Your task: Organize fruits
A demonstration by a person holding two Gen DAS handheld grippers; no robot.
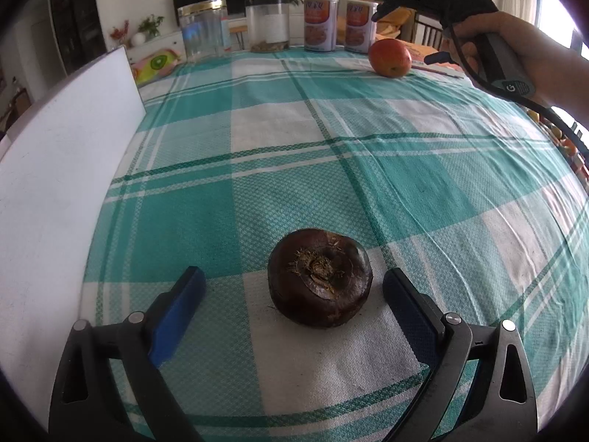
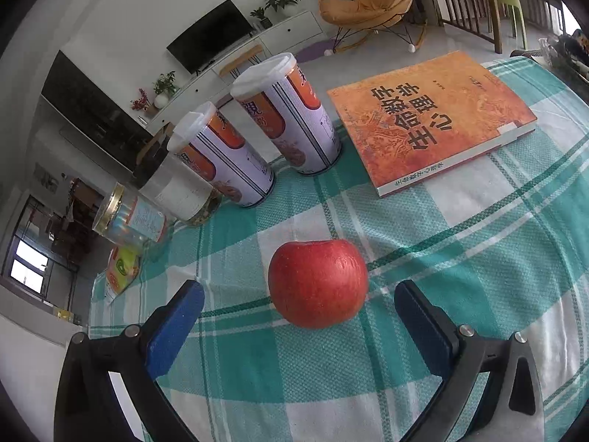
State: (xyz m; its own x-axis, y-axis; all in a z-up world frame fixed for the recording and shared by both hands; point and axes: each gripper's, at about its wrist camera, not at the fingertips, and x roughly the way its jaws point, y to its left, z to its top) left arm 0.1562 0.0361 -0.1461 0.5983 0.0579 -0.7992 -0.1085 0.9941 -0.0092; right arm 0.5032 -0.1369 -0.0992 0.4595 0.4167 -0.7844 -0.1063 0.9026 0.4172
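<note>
A dark brown water chestnut [image 1: 319, 277] lies on the green-and-white checked tablecloth [image 1: 368, 169]. My left gripper [image 1: 294, 287] is open, its blue pads on either side of the chestnut, not touching it. A red apple [image 2: 318, 283] lies on the cloth in the right wrist view, between the open blue pads of my right gripper [image 2: 300, 300], apart from both. The apple [image 1: 390, 58] also shows far back in the left wrist view, with the right gripper [image 1: 405, 22] held by a hand above and beside it.
A white board [image 1: 62, 169] stands along the table's left side. Two orange-labelled cans [image 2: 257, 140], a clear jar [image 2: 176, 188] and a gold-lidded jar [image 2: 129, 217] line the far edge. An orange book [image 2: 430, 118] lies right of the cans.
</note>
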